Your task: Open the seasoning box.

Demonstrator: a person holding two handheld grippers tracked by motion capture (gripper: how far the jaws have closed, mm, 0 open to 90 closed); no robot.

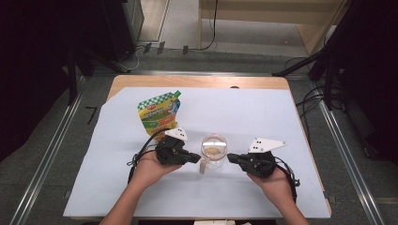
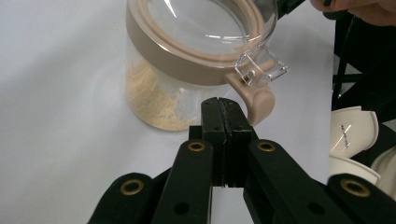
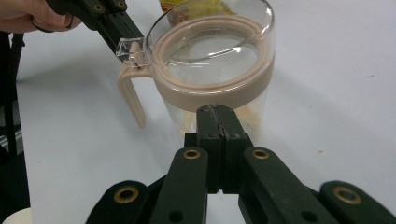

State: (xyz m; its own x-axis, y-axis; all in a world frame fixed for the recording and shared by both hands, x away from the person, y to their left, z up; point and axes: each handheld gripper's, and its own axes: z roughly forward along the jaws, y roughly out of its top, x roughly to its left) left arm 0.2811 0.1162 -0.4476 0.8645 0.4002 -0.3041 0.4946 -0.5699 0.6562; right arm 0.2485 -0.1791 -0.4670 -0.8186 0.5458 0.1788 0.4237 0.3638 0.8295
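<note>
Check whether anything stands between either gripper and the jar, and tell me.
Nothing visible does. The jar sits between the left gripper and the right gripper, with bare white sheet around it.

**Around your table: grey floor, dark stands, pale wood behind**

You sit at a wooden table [image 1: 199,81] whose top is covered by a pale blue-white sheet [image 1: 244,117], with only a strip of bare wood left along the far edge. Grey carpet floor [image 1: 42,140] lies on both sides of you. A metal rail [image 1: 49,154] runs along the floor on your left and another rail [image 1: 345,150] on your right. Black stand legs [image 1: 94,58] rise from the far left and more dark stands [image 1: 324,61] from the far right, both in deep shadow. Cables [image 1: 307,101] trail over the floor on the right. Behind the table stands light wooden furniture [image 1: 263,14]. The light falls evenly and softly on the sheet.
</note>
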